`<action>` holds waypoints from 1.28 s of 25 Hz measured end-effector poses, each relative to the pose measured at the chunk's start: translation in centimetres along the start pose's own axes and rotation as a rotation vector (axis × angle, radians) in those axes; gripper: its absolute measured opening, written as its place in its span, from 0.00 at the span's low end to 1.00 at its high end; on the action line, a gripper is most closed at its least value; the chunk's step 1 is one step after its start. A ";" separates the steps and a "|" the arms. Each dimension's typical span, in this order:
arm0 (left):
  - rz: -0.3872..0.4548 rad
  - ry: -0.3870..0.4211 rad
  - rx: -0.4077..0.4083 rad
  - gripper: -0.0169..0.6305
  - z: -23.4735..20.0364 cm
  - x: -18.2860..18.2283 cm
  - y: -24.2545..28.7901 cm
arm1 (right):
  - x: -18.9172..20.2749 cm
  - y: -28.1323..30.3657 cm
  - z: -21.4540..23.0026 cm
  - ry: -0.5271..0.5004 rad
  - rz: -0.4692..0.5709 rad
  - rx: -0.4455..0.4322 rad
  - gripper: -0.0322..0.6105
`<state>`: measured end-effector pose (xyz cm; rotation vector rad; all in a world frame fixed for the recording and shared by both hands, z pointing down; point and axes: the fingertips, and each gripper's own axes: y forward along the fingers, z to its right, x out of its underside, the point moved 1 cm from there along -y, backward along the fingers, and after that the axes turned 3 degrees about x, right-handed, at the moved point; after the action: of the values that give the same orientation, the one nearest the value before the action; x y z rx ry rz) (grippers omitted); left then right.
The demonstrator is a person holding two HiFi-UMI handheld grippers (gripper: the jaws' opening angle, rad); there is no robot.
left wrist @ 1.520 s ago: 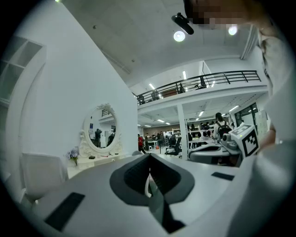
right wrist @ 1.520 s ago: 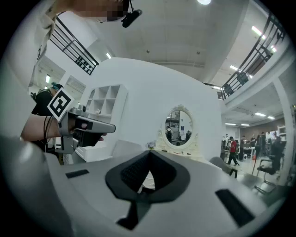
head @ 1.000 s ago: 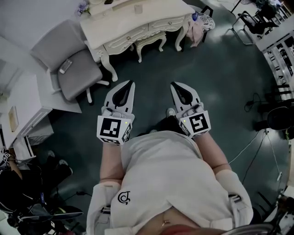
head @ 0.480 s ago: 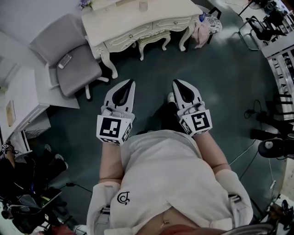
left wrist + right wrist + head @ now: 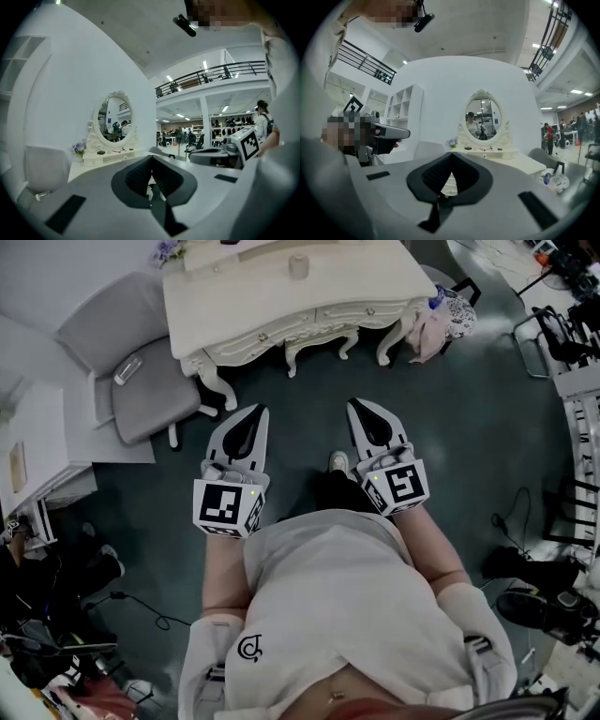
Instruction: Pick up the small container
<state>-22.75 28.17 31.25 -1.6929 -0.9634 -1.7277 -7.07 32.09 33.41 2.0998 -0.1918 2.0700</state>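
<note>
**In front of the dressing table: both tools closed, container out of reach**

On the cream worktop [image 5: 234,298] ahead of the person, the small container [image 5: 298,265] stood upright toward the back, well apart from both tools. The left tool [image 5: 257,414] and the right tool [image 5: 356,409] hung over the dark floor [image 5: 309,418], short of the worktop's front edge. Each had its jaws pressed together with nothing between them.

The step in hand looked like the approach. Done well, 1 tool would open wide before crossing the front edge. It would then travel level above the worktop and straddle the container at mid-height, so that a jaw tip did not knock it over. The container sat roughly between the 2 tools' lines, so either could serve.

Room straight ahead was open floor. A stool [image 5: 319,337] was tucked under the worktop's front, a grey chair [image 5: 141,390] stood to the left, and a pink bag [image 5: 427,326] hung by the right leg. Behind the container rose the oval mirror [image 5: 483,112] with small items at its foot, so a long reach risked overshooting into them.
</note>
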 end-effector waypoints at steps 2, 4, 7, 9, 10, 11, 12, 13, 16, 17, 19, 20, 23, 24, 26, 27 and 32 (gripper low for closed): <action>-0.016 -0.004 -0.027 0.05 0.1 -0.1 3.3 | 0.1 1.8 3.0 0.011 -0.007 -0.033 0.06; -0.019 0.005 -0.042 0.05 0.2 -0.7 6.7 | -0.2 3.8 5.8 0.007 -0.010 -0.071 0.06; -0.014 0.024 -0.089 0.05 -0.4 -1.8 10.9 | -0.5 6.6 9.4 -0.021 -0.030 -0.127 0.06; -0.008 0.022 -0.129 0.05 -1.3 -2.4 13.4 | -0.8 8.5 11.4 -0.044 -0.036 -0.163 0.06; -0.004 0.020 -0.141 0.05 -1.7 -2.6 14.6 | -0.9 9.5 12.4 -0.054 -0.035 -0.178 0.06; -0.002 0.018 -0.148 0.05 -2.0 -2.7 15.8 | -1.0 10.5 13.3 -0.062 -0.035 -0.189 0.06; -0.002 0.015 -0.151 0.05 -2.3 -2.7 16.8 | -1.0 11.4 14.1 -0.066 -0.037 -0.195 0.06; -0.004 0.009 -0.154 0.05 -2.5 -2.7 17.8 | -0.8 12.2 14.9 -0.066 -0.043 -0.198 0.06; -0.020 -0.015 -0.163 0.05 -3.7 -1.9 20.3 | 0.3 14.4 16.6 -0.035 -0.067 -0.198 0.06; -0.028 -0.020 -0.167 0.05 -4.2 -1.6 21.1 | 0.7 15.1 17.0 -0.025 -0.075 -0.201 0.06; -0.041 -0.020 -0.172 0.05 -5.4 -1.0 23.0 | 1.0 16.7 17.7 -0.028 -0.082 -0.210 0.06; -0.045 -0.018 -0.171 0.05 -6.0 -0.8 24.0 | 1.1 17.6 18.1 -0.037 -0.082 -0.214 0.06; -0.040 -0.018 -0.169 0.05 -8.3 -0.6 27.3 | 1.3 20.9 19.6 -0.047 -0.090 -0.218 0.06; -0.035 -0.017 -0.173 0.05 -9.4 -0.6 28.4 | 1.2 22.4 20.2 -0.049 -0.091 -0.219 0.06; -0.025 -0.015 -0.183 0.05 -11.6 -0.8 30.7 | 1.1 25.3 21.4 -0.051 -0.094 -0.220 0.06; -0.024 -0.018 -0.184 0.05 -12.7 -0.9 31.8 | 1.0 26.8 21.9 -0.052 -0.095 -0.220 0.06; -0.029 -0.041 -0.188 0.05 -17.9 -0.3 36.3 | 1.2 33.7 24.1 -0.055 -0.107 -0.223 0.06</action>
<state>-5.11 -7.95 36.11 -1.8467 -0.8701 -1.8596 8.98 -6.01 35.78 1.9894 -0.2975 1.8388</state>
